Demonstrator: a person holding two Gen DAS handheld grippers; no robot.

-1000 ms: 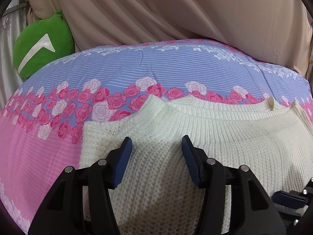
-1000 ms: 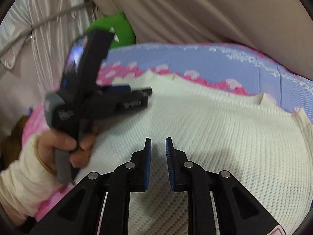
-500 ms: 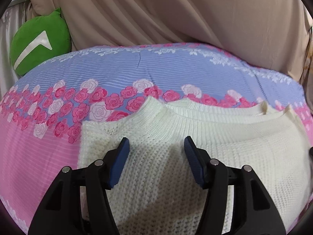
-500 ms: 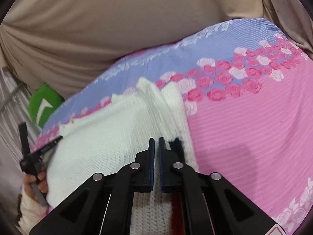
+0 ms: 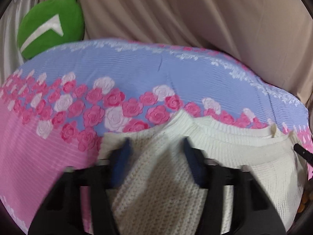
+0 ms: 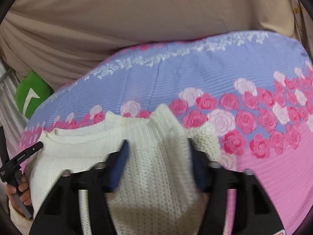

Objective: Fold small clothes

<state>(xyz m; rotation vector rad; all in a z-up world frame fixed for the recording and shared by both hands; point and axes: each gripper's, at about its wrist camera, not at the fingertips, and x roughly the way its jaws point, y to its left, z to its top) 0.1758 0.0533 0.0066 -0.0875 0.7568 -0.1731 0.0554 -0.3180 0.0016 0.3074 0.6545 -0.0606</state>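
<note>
Now sweater between left tongs, closing

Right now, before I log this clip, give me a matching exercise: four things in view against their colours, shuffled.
Things:
1 knit sweater
2 round cushion
3 bedspread
4 draped cloth behind the bed

Colours:
A green with a white mark
B beige
C cream white
D pink and blue with roses

Pairs: 1-C, 2-A, 3-D, 4-B
</note>
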